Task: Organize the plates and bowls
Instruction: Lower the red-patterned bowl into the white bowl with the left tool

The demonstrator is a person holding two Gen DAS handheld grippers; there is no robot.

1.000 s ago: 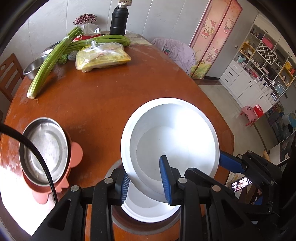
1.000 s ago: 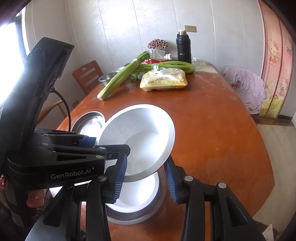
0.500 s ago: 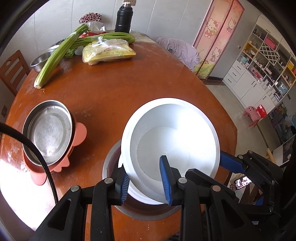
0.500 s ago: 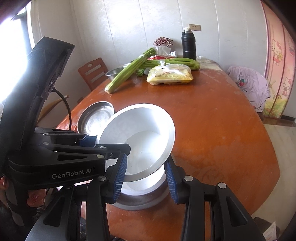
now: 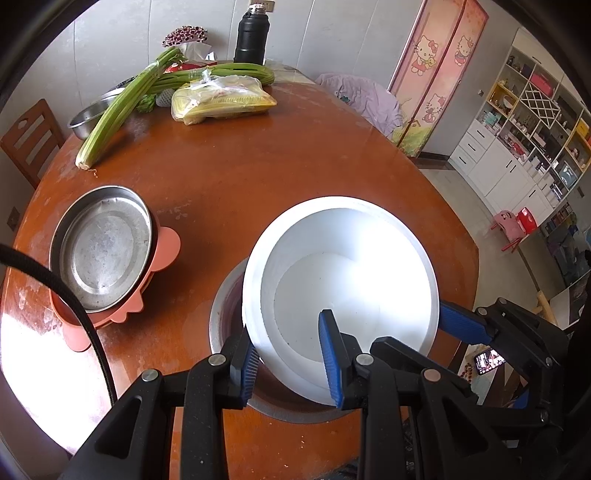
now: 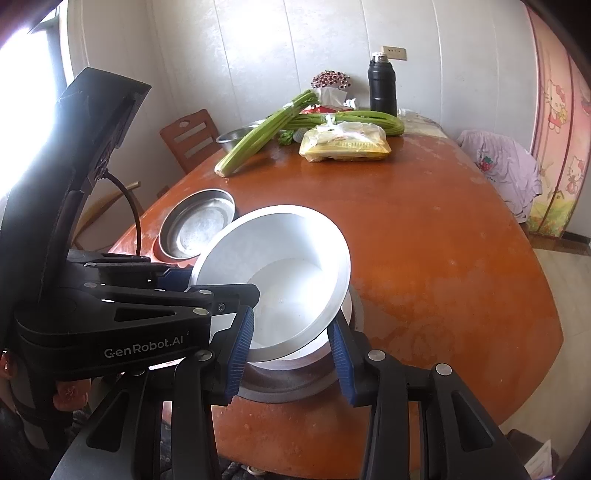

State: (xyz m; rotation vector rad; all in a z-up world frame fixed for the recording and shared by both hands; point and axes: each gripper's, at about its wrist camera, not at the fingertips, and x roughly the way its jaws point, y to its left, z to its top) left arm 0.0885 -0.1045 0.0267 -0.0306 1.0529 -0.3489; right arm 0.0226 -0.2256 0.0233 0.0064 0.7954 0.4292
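Note:
Both grippers hold one white bowl (image 5: 343, 280) tilted just above a stack at the table's near edge. My left gripper (image 5: 290, 360) is shut on the bowl's near rim, one finger inside and one outside. My right gripper (image 6: 291, 354) is shut on the opposite rim of the white bowl (image 6: 280, 266); its blue fingers (image 5: 461, 328) show in the left wrist view. Below sits a second white bowl (image 6: 299, 360) nested in a steel bowl (image 6: 295, 387). A steel plate (image 5: 103, 251) rests on a pink plate (image 5: 164, 251) to the left.
The round brown table (image 5: 258, 177) carries celery stalks (image 5: 122, 107), a yellow food bag (image 5: 221, 99), a steel basin (image 5: 86, 118) and a black flask (image 5: 251, 33) at its far side. A wooden chair (image 6: 190, 142) stands left; a cloth-draped chair (image 6: 498, 170) stands right.
Both grippers have carried the white bowl back toward the table's near edge and a little lower, so it now sits more squarely over the nested bowls. Both grips are unchanged.

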